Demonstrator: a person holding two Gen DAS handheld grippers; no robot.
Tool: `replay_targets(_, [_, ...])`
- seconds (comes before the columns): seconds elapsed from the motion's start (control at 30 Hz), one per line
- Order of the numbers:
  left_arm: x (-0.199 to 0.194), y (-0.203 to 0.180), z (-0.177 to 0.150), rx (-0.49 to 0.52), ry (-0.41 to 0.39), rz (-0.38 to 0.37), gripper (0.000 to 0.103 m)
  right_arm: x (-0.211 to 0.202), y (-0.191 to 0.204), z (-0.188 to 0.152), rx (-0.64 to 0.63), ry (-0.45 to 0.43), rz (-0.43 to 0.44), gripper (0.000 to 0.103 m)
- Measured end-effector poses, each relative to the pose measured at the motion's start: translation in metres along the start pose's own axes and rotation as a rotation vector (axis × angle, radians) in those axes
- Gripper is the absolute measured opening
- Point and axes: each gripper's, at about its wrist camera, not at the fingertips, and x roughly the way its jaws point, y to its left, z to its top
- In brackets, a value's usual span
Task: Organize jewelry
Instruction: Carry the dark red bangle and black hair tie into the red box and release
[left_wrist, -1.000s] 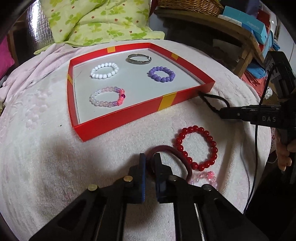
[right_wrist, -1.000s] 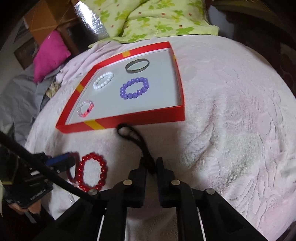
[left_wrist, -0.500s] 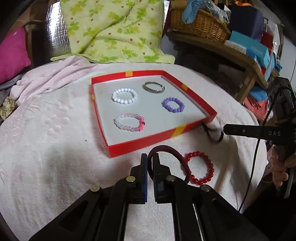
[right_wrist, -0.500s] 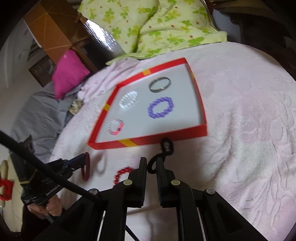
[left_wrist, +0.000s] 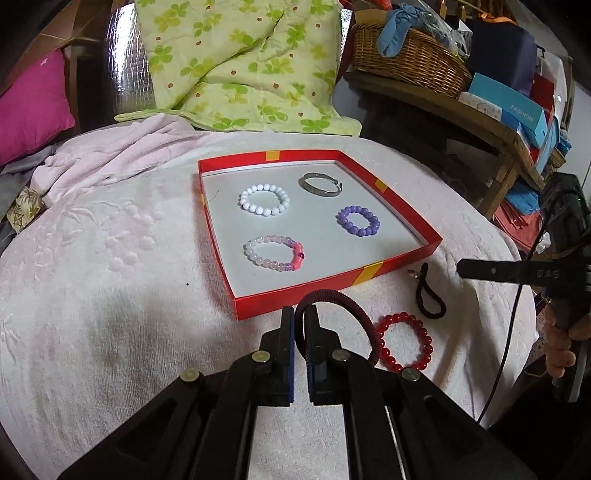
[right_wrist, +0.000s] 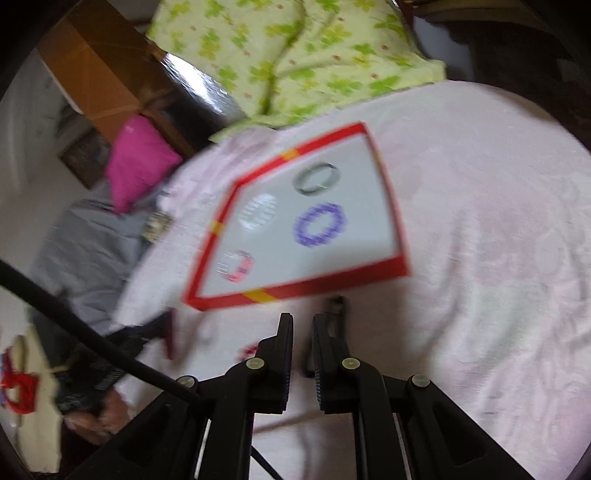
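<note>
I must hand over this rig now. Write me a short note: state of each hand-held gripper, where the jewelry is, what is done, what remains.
Left hand-held gripper: shut on the dark red hair band, lifted near the red tray.
Right hand-held gripper: jaws just opened slightly, nothing between them; black hair tie lies on the blanket.
Done: white, purple, pink bracelets and metal bangle in tray.
Left: hair band, black tie, red bead bracelet.
</note>
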Motion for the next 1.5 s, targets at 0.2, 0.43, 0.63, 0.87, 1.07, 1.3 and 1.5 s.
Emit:
replay_targets(0.2, [0.004, -0.006, 0.000, 0.013, 0.010, 0.002, 0.005, 0.016, -0.009, 0.003, 0.054, 0.034, -0.029, 0.039])
replay_targets(0.43, [0.004, -0.006, -0.001, 0.016, 0.012, 0.001, 0.005, 0.053, 0.004, 0.006, -0.022, 0.075, -0.134, 0.040])
replay_targets(0.63, [-0.001, -0.002, 0.001, 0.002, -0.003, -0.005, 0.005, 0.044, 0.004, 0.003, -0.054, 0.068, -0.170, 0.012])
replay_targets(0.87, [-0.011, -0.005, 0.014, 0.017, -0.067, -0.019, 0.005, -0.006, 0.005, 0.004, -0.033, -0.059, -0.030, 0.012])
replay_targets(1.07, [0.000, -0.011, 0.048, 0.028, -0.125, -0.030, 0.005, -0.010, 0.007, 0.025, 0.016, -0.152, 0.010, 0.012])
replay_targets(1.3, [0.051, -0.021, 0.080, 0.051, -0.036, -0.025, 0.005, 0.020, -0.003, 0.068, 0.104, -0.179, 0.012, 0.012])
replay_targets(1.5, [0.086, -0.023, 0.094, 0.060, 0.040, -0.028, 0.005, 0.060, -0.007, 0.108, 0.090, -0.169, -0.070, 0.012])
